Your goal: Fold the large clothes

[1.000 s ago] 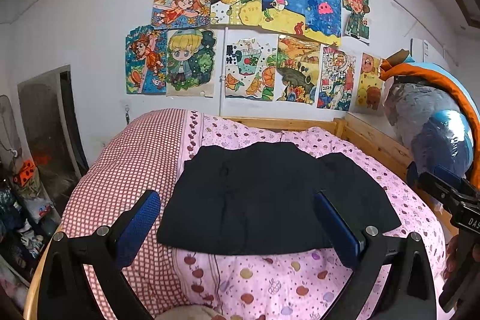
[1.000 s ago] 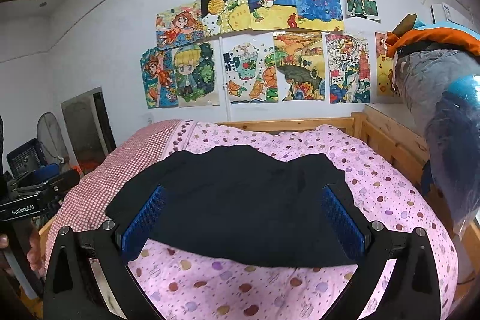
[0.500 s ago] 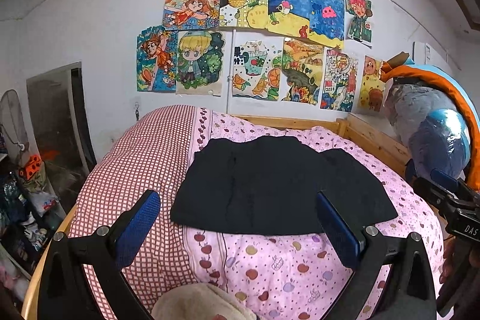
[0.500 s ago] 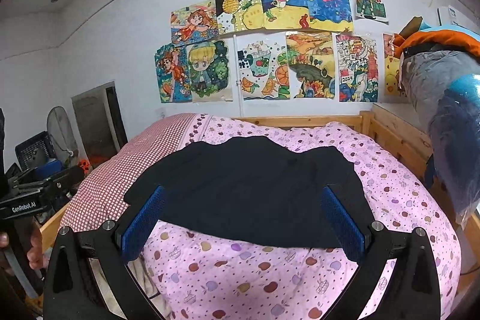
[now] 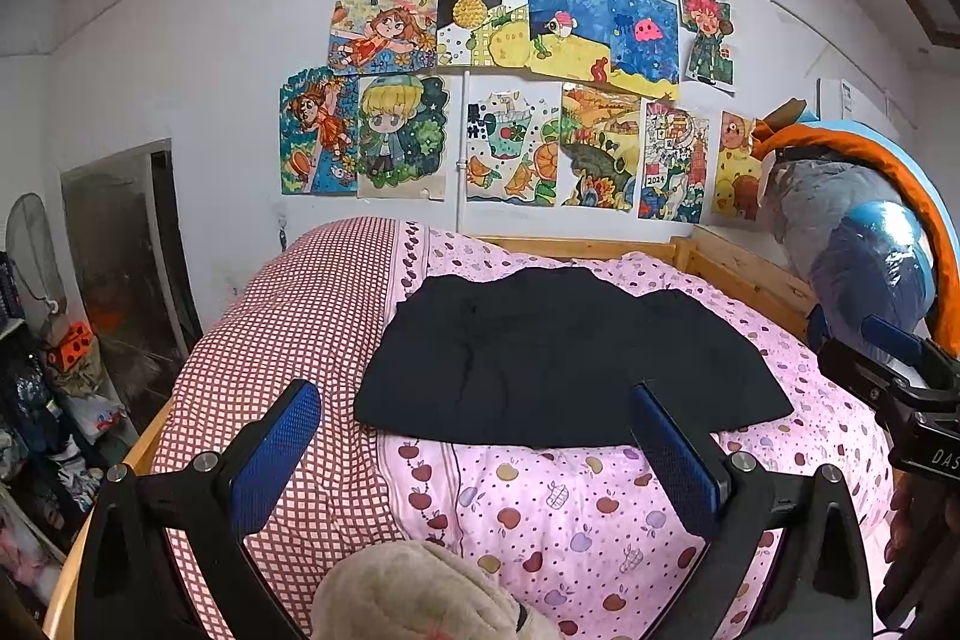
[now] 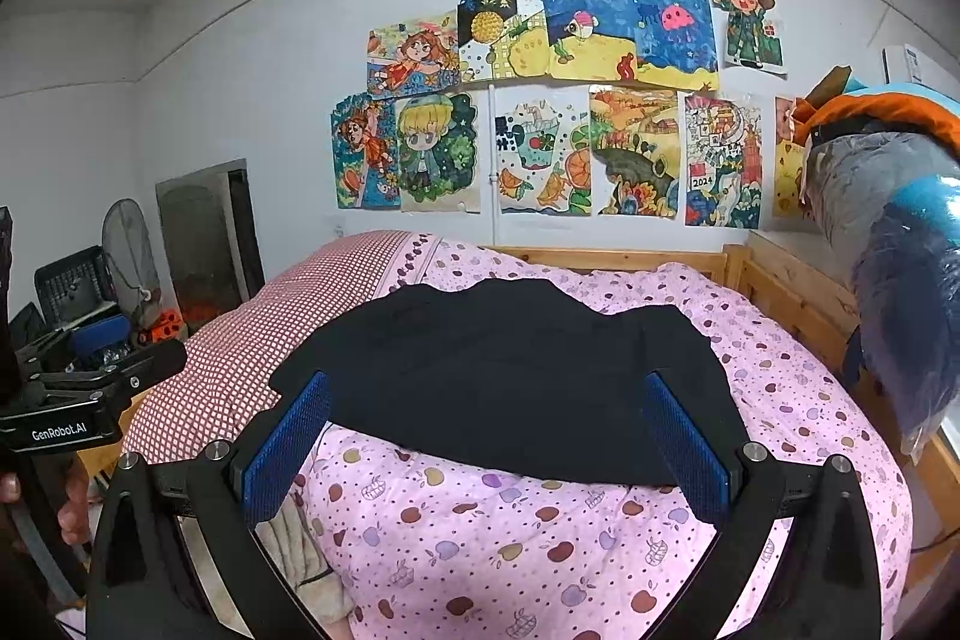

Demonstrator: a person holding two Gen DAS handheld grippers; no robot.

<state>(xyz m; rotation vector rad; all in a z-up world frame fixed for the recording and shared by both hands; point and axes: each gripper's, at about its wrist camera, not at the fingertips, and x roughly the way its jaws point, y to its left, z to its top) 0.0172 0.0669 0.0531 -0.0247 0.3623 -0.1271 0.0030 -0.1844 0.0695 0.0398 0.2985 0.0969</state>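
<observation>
A black garment (image 5: 558,358) lies flat and folded on a pink fruit-print quilt (image 5: 540,508), and the right wrist view shows it as a black garment (image 6: 510,376) too. My left gripper (image 5: 474,436) hangs open short of the garment's near edge, nothing between its blue pads. My right gripper (image 6: 486,430) is open as well, held back from the cloth. Each gripper appears at the edge of the other's view: the right one (image 5: 894,388) and the left one (image 6: 78,400), with a hand under it.
A red-checked quilt part (image 5: 282,340) covers the bed's left side. The wooden bed frame (image 5: 744,274) runs along the back and right. Bagged bedding (image 5: 864,244) is stacked at right. A beige plush thing (image 5: 420,592) sits close below. Clutter and a fan (image 6: 126,250) stand at left.
Both grippers have drawn back from the garment and risen a little; more quilt shows in front of it. The beige plush thing has come into the left wrist view.
</observation>
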